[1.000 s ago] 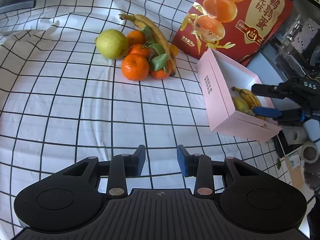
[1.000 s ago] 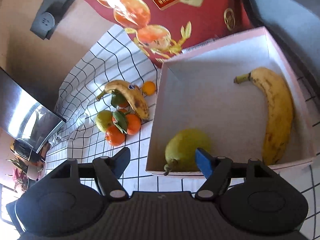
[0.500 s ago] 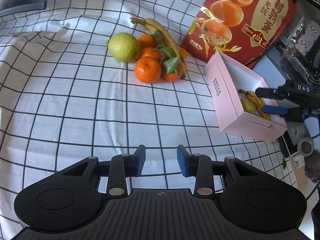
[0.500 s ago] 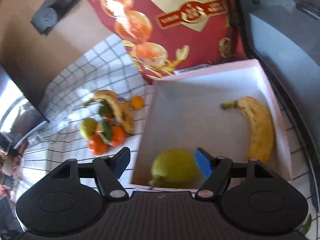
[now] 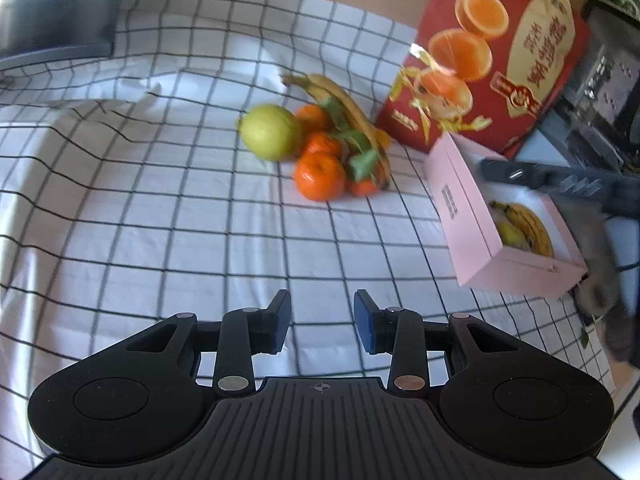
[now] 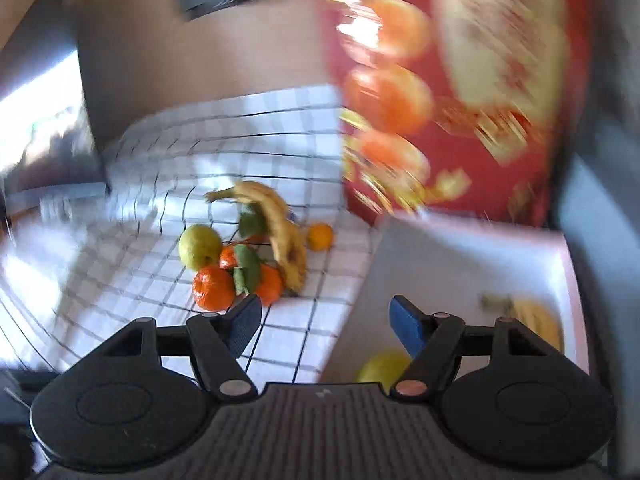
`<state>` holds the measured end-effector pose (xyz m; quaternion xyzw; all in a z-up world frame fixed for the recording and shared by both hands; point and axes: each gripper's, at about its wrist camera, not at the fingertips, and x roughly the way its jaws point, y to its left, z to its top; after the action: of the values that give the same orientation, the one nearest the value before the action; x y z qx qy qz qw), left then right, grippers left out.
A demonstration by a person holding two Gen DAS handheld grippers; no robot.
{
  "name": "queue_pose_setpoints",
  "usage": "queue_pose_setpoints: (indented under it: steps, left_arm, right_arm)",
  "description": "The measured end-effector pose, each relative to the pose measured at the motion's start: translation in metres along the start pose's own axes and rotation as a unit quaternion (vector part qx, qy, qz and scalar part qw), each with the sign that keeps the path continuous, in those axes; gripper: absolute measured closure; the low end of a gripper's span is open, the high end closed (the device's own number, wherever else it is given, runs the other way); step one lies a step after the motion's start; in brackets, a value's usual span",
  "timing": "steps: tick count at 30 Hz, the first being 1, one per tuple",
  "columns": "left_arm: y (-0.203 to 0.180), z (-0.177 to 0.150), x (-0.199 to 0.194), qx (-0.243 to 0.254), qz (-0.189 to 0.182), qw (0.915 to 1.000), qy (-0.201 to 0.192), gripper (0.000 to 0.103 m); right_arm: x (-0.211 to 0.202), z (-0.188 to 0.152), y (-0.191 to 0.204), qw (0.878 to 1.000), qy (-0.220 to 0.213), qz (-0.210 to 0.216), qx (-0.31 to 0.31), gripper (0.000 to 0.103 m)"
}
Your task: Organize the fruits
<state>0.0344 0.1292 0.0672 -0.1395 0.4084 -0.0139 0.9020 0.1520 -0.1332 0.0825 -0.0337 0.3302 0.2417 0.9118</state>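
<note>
The left gripper (image 5: 322, 320) hangs above the checked tablecloth (image 5: 160, 216) with its blue pads set a little apart and nothing between them, only bare cloth showing through the gap. The right gripper (image 6: 324, 322) is spread wider, also empty, and its view is smeared by motion; between its fingers lie the cloth and the near corner of the pink box (image 6: 472, 264). In the left wrist view the right gripper appears as a dark bar (image 5: 560, 178) over the far side of the pink box (image 5: 472, 224). The loose fruit sits in a heap on the cloth, beside the tall red carton (image 5: 492, 52): a green pear (image 5: 271, 131) on the left, touching several mandarins, the largest mandarin (image 5: 320, 176) nearest the camera, and a banana (image 5: 344, 108) draped across the heap with green leaves (image 5: 362, 156) under it. One small mandarin (image 6: 319, 236) lies on the far side of the banana, toward the carton. Inside the pink box lie a second banana (image 5: 528, 226) and, just beside it, a yellow-green fruit (image 5: 510, 234), probably another pear, though it is half hidden by the box wall in one view and blurred in the other. A grey metal object (image 5: 56, 8) stands at the cloth's far left corner.
</note>
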Motion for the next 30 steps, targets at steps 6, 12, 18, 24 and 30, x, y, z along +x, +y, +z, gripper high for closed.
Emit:
queue_pose_setpoints:
  steps: [6,12,18,24,30]
  left_arm:
    - [0.034,0.003,-0.010,-0.037,0.029,0.9988,-0.014,0.065]
    - [0.069,-0.002,-0.020,-0.059,0.046,0.9970,-0.017,0.065]
    - [0.082,0.001,-0.022,-0.071,0.036,0.9965,-0.024,0.065]
    - [0.080,0.003,-0.013,-0.072,0.027,0.9970,-0.014,0.065]
    - [0.065,0.009,0.000,-0.067,0.001,0.9977,-0.006,0.065]
  right_arm:
    - [0.044,0.003,0.076,0.994,-0.002,0.004,-0.107,0.031]
    - [0.091,-0.006,0.119,0.987,-0.023,-0.005,-0.157,0.044]
    - [0.127,-0.016,0.144,0.977,-0.008,-0.035,-0.210,0.044]
    - [0.123,-0.019,0.144,0.979,-0.004,-0.026,-0.202,0.058]
    - [0.073,-0.035,0.138,0.984,-0.013,0.031,-0.175,0.058]
